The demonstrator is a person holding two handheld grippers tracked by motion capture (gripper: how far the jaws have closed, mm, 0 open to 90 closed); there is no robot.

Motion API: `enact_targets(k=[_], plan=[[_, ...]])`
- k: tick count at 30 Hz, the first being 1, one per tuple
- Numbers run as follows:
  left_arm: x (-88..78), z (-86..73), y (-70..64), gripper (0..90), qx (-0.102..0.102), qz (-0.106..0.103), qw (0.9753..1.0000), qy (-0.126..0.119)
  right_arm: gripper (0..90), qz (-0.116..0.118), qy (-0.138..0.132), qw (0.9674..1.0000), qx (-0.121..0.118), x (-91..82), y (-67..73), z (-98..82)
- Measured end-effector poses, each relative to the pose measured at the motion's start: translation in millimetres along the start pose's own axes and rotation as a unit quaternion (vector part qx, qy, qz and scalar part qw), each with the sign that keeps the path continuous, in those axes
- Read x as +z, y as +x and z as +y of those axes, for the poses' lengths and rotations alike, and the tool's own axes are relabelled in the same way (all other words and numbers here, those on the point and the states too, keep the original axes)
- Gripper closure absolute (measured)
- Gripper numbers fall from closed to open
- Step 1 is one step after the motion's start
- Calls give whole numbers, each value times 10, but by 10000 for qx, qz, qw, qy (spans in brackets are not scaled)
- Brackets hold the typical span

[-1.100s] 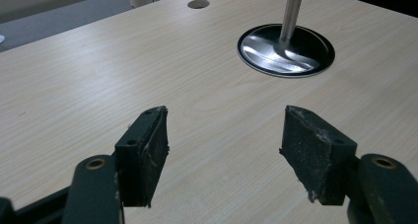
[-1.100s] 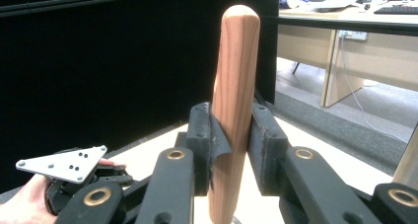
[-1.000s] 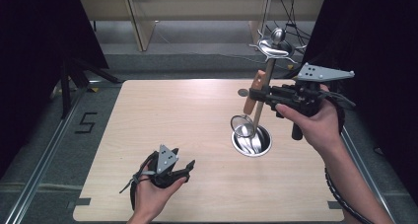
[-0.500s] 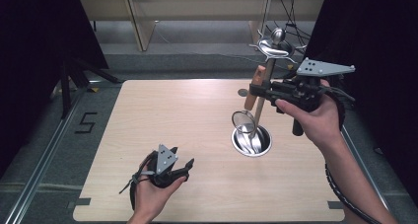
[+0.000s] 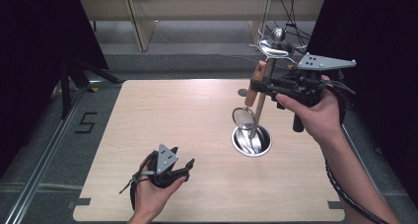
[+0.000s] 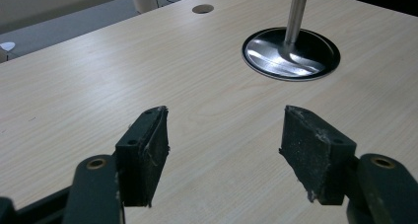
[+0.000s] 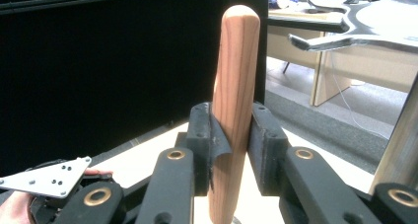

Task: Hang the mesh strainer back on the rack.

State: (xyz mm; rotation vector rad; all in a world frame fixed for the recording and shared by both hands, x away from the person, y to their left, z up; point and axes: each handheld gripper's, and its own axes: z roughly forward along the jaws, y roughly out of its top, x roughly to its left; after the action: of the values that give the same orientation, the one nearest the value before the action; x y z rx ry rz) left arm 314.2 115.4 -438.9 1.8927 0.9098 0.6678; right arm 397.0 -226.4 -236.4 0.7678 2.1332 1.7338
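A dark "5" (image 5: 85,122) is marked on the floor left of the table (image 5: 162,115).

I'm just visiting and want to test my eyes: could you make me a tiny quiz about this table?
1. True or false: the right gripper is shut on a wooden handle.
2. The left gripper has its jaws: A) shut on a spoon, B) open with nothing between them, C) shut on a cable.
3. Fill in: the metal stand's pole rises from a round ____ base on the wooden table.

Key: 1 true; 2 B; 3 metal.
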Motion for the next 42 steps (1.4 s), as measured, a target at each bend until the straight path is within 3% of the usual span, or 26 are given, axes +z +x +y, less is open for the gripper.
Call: enact_targets(k=[14,15,18,33,34,35,37,42], plan=[[2,3,-3,342,-56,-22,10000,-32,742,64,-16,9998,163,13,-70,30],[3,0,-5,342,-67,-27,10000,-33,742,89,-31,9996,256,9,-76,32],[-1,0,3,341,1,1,10000,6,742,38,-51,9999,135,4,-97,41],[2,2,-2,342,-55,3,10000,-6,742,24,43,9995,325,-12,-132,41],[4,1,-1,341,-60,-15,10000,-19,742,16,-26,9998,191,-1,-156,41],[2,2,-3,341,-58,2,10000,-6,742,44,46,9995,318,-4,-145,40],[4,1,-2,341,-51,-5,10000,4,742,6,31,9997,231,-3,-162,40],[6,-2,0,341,-57,-11,10000,10,742,23,36,9996,281,-4,-175,36]])
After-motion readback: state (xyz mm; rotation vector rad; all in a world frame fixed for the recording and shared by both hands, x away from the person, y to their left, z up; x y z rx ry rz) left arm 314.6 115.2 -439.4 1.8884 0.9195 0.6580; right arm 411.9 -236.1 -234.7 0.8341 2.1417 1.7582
